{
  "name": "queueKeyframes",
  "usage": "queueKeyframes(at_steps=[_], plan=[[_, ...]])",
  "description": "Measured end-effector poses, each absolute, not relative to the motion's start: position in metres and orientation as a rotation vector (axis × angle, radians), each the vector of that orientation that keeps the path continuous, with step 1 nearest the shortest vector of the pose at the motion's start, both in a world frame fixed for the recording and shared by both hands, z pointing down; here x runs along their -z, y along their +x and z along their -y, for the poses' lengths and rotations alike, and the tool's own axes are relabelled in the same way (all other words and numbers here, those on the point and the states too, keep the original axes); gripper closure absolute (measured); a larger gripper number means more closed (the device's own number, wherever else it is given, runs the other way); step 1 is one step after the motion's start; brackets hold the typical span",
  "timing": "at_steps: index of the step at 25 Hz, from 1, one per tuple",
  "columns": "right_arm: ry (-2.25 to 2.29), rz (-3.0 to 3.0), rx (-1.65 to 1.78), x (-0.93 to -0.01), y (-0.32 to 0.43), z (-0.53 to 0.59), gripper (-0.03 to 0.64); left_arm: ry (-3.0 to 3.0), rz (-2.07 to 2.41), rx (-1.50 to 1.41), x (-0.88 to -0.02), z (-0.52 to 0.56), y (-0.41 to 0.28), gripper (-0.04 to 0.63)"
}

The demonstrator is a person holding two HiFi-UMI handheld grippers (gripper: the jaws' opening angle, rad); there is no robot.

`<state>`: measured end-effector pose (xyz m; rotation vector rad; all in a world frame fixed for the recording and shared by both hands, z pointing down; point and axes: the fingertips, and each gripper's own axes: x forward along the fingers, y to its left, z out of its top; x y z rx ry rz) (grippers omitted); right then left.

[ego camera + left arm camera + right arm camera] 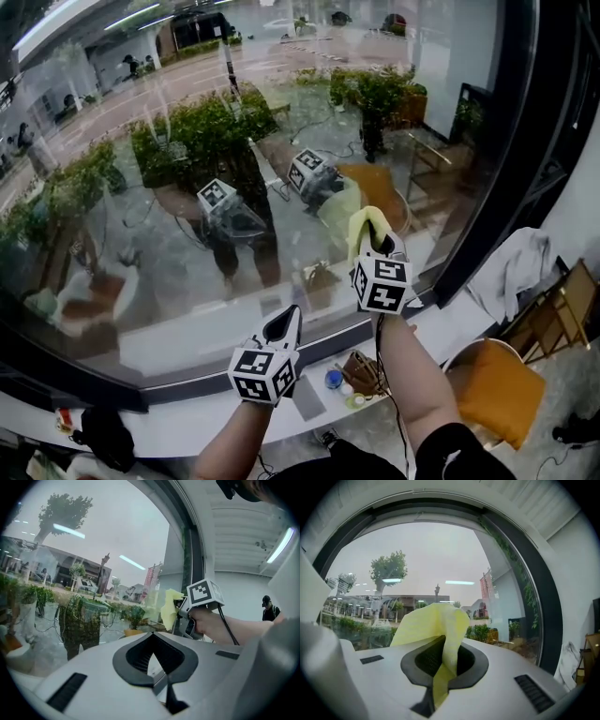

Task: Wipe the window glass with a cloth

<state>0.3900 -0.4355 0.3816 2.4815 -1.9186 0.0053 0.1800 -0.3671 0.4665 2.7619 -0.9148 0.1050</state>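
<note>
The window glass [187,141] fills the upper left of the head view and mirrors both grippers. My right gripper [378,242] is shut on a yellow cloth [362,225], which it holds up at the lower right part of the pane. The cloth's edge seems to meet its own reflection. In the right gripper view the cloth [436,620] bunches out of the shut jaws toward the glass [431,550]. My left gripper [284,323] is lower and to the left, above the sill, shut with nothing in it. From the left gripper view the cloth [169,607] shows beside the pane.
A white sill [178,342] runs below the glass, and a dark frame post [492,178] bounds it on the right. Small items [349,377] lie on a lower ledge. An orange seat [495,386] and a white rag [514,267] on a wooden stand are at the right.
</note>
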Motion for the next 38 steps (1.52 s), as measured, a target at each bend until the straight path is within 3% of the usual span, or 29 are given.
queueKeyframes(at_steps=[23,31,38], plan=[[2.492,1.998,-0.069,-0.384,0.366,0.392,0.584,2.743,1.026,-0.062,-0.452,0.34,0.132,0.589],[2.403,2.102,-0.043,-0.382,0.318,0.368,0.584,2.734,1.087,-0.045,-0.445,0.318,0.108,0.589],[2.281,2.26,-0.056,-0.378,0.23,0.349,0.584,2.698,1.197,-0.027,-0.438,0.292,0.05,0.589]])
